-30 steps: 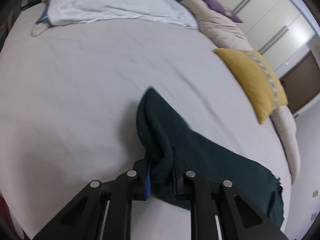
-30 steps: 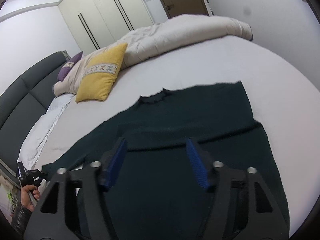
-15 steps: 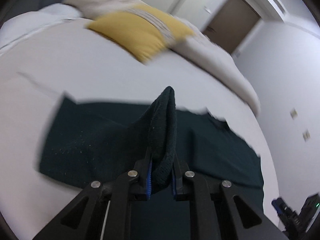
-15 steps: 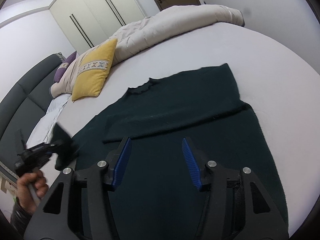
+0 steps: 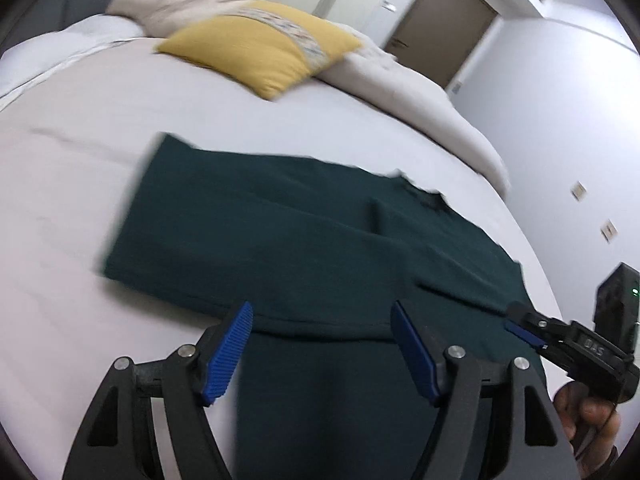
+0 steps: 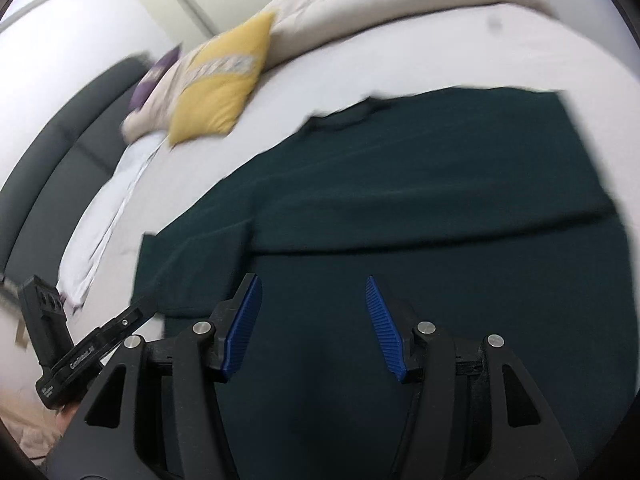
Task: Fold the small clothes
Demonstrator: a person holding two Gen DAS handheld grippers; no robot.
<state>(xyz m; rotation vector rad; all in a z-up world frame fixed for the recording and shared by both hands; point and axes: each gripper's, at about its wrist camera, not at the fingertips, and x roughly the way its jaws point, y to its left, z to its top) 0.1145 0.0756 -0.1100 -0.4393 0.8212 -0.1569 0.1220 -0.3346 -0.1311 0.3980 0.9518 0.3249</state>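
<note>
I've got the dark green sweater [image 5: 304, 240] lying flat on the white bed [image 5: 60, 208], w/ one sleeve [image 5: 224, 216] folded in across the body, its cuff end toward the bed's pillow side. Neckline [image 6: 360, 110] sits on the far edge, toward the rolled beige duvet [image 5: 420, 92].

Left hand-held gripper [image 5: 322, 346]: jaws have just been opening and now stand spread wide, blue pads apart, nothing between them but air; the sweater's lower part lies beneath, no pinch on it. In the right wrist view the same gripper [image 6: 136, 312] shows at lower left, tip near the folded sleeve's edge; touching or not, can't say, pic is blurred.

Right hand-held gripper [image 6: 314, 322]: spread about half-way, pads clear of each other, hanging over the sweater's body, gripping nothing. From the left wrist view it [image 5: 520, 326] comes in at the right edge, over the sweater's side hem, w/ the person's hand [image 5: 588, 416] around its grip.

Yellow cushion [image 5: 260, 52] leans by the duvet, well apart from the sweater. Purple cushion [image 6: 154, 80] further back near the grey headboard [image 6: 52, 148].
</note>
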